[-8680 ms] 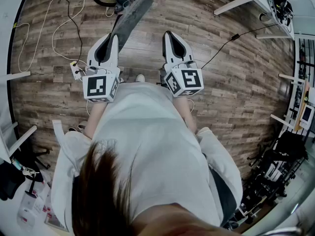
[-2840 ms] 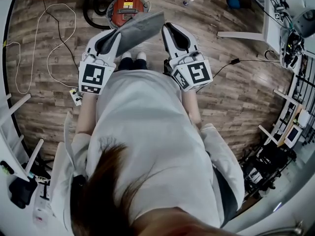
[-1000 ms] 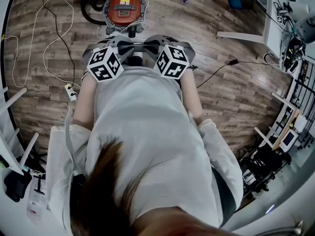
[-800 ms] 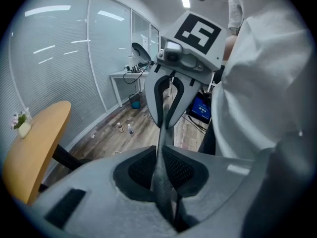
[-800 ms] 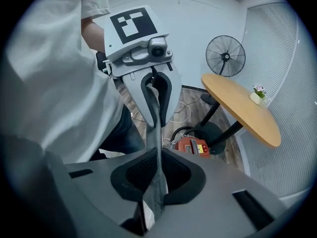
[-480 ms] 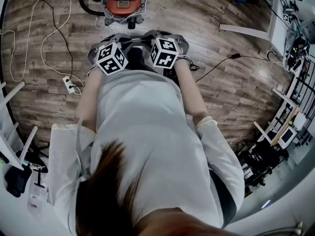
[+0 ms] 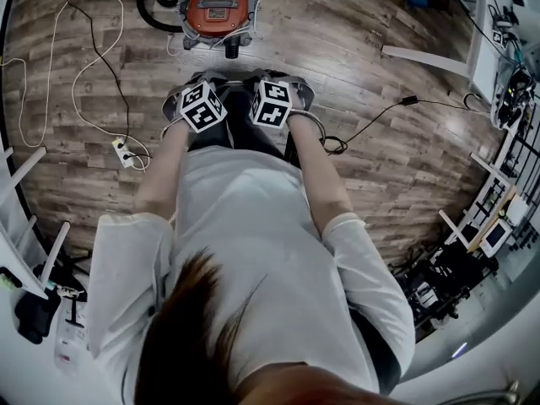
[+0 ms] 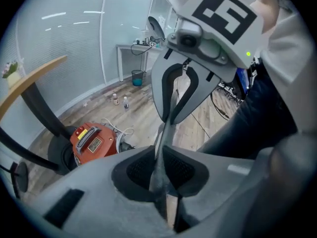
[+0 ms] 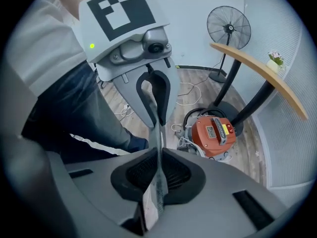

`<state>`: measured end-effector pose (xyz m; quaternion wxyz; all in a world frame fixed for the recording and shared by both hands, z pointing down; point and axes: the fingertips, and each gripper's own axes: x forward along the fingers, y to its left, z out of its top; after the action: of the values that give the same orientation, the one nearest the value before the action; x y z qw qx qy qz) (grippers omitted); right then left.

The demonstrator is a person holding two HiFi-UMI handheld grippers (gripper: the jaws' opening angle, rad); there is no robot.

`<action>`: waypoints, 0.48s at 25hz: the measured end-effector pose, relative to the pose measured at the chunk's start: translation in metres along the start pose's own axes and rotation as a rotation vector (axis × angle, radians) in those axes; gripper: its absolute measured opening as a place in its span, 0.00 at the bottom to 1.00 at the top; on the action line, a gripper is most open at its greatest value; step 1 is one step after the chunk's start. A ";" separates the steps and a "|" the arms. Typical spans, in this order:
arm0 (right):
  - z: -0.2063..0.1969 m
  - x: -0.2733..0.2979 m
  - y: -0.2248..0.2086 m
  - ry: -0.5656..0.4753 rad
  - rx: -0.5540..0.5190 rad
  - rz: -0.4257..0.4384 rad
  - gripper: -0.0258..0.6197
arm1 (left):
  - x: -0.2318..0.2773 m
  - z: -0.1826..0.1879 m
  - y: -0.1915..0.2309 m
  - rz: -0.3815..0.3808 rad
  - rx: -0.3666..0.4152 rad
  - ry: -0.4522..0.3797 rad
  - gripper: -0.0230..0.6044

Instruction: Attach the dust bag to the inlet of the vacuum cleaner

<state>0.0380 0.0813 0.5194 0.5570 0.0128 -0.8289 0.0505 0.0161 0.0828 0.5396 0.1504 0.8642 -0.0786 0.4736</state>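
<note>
Pose: left gripper (image 8: 159,168) and right gripper (image 9: 159,171) are held side by side, pointed steeply down. Grey fabric dust bag (image 8: 163,133) is pinched between both; left jaws have just been easing apart. Red canister vacuum cleaner (image 7: 218,3) is seen just ahead, untouched.

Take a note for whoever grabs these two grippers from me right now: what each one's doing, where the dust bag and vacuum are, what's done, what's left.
Left gripper: shut on one end of the dust bag; its jaws have just been opening a little, with the bag between the pads.
Right gripper: shut on the bag's other end.
Vacuum cleaner: on the floor ahead, apart from the bag.
Done: bag held stretched between both grippers.
Left: carry it to the inlet and attach it.
</note>
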 end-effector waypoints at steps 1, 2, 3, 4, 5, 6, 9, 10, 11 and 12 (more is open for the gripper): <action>-0.003 0.008 0.002 0.011 0.002 0.013 0.09 | 0.007 -0.006 -0.001 -0.016 -0.002 0.014 0.12; -0.006 0.016 0.003 0.020 0.003 0.021 0.09 | 0.015 -0.012 -0.001 -0.027 -0.004 0.026 0.12; -0.008 0.025 0.002 0.028 0.003 0.026 0.09 | 0.022 -0.017 0.001 -0.033 -0.008 0.037 0.12; -0.011 0.033 0.000 0.032 0.005 0.026 0.09 | 0.030 -0.022 0.005 -0.035 -0.014 0.047 0.12; -0.015 0.042 -0.002 0.033 0.013 0.025 0.09 | 0.037 -0.026 0.008 -0.037 -0.020 0.055 0.12; -0.018 0.050 -0.003 0.030 0.029 0.023 0.09 | 0.045 -0.030 0.011 -0.041 -0.023 0.063 0.12; -0.032 0.071 -0.005 0.024 0.087 0.027 0.09 | 0.068 -0.039 0.013 -0.081 -0.018 0.082 0.12; -0.035 0.075 -0.004 0.023 0.098 0.035 0.09 | 0.073 -0.041 0.013 -0.096 -0.012 0.084 0.12; -0.038 0.078 -0.005 0.021 0.103 0.044 0.09 | 0.078 -0.042 0.014 -0.108 -0.006 0.083 0.12; -0.041 0.080 -0.007 0.015 0.103 0.051 0.09 | 0.081 -0.040 0.015 -0.112 0.000 0.075 0.12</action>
<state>0.0465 0.0816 0.6089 0.5604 0.0199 -0.8209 0.1077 0.0238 0.0827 0.6309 0.1794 0.8490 -0.0242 0.4964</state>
